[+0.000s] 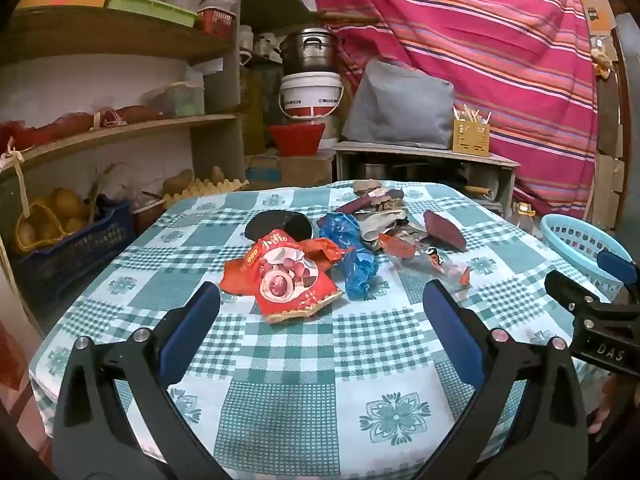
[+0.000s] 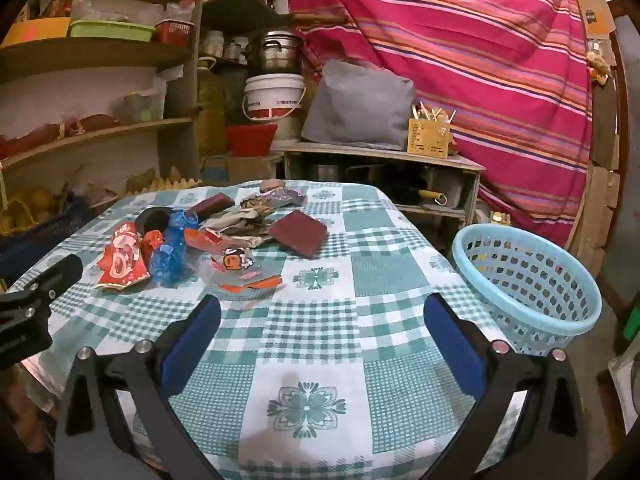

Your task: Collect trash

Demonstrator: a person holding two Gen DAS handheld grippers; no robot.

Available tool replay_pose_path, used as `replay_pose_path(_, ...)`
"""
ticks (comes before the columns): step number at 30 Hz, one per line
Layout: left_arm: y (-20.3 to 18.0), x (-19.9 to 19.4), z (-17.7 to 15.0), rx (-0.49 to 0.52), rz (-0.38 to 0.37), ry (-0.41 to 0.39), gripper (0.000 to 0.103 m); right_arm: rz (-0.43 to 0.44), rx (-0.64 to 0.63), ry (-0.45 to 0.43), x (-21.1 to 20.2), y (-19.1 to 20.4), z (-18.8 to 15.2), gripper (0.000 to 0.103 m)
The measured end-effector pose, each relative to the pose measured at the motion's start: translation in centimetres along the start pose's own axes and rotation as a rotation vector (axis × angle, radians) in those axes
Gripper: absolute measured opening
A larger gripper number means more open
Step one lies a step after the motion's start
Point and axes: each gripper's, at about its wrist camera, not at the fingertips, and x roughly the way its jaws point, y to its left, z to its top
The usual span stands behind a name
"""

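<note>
A pile of trash lies on the checked tablecloth (image 1: 280,360): a red snack wrapper (image 1: 280,280), a crumpled blue plastic bag (image 1: 352,256), a dark red packet (image 1: 444,232), a black round lid (image 1: 278,226) and several smaller scraps. My left gripper (image 1: 320,304) is open just short of the red wrapper, with nothing between its fingers. My right gripper (image 2: 322,316) is open over bare cloth, the same wrapper (image 2: 122,260) and blue bag (image 2: 170,252) ahead to its left. A light blue basket (image 2: 528,280) stands at the table's right edge.
Wooden shelves (image 1: 120,128) with boxes and produce fill the left side. Behind the table stand a white bucket (image 1: 310,94), a metal pot (image 1: 310,50), a low cabinet (image 1: 424,160) and a striped pink curtain (image 1: 480,60). The right gripper's finger (image 1: 580,304) shows at the left view's right edge.
</note>
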Motion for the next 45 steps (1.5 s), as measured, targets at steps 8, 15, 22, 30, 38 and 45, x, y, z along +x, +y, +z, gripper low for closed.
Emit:
replay_pose_path(8,0.3,0.3,0.1,-0.012,0.005,-0.002,0.098,0.002,0.0,-0.006,0.0,-0.1,0.1,0.099)
replay_pose_path(15,1.1,0.4,0.7,-0.018,0.009,0.0,0.098,-0.01,-0.006,-0.007,0.0,0.1,0.0,0.099)
replay_pose_path(22,0.3,0.3,-0.1,-0.002,0.02,-0.007,0.098,-0.01,-0.007,-0.008,0.0,0.2,0.1,0.099)
replay_pose_path(30,0.6,0.3,-0.2,0.009,0.034,-0.009,0.098,-0.011,-0.007,-0.01,0.0,0.2,0.1,0.099)
replay_pose_path(38,0.4,0.4,-0.2,0.012,0.034,-0.006,0.098,-0.012,-0.007,-0.01,0.0,0.2,0.1,0.099)
replay_pose_path(45,0.3,0.5,-0.4,0.013,0.038,-0.004,0.098,-0.011,-0.01,-0.011,0.0,0.2,0.1,0.099)
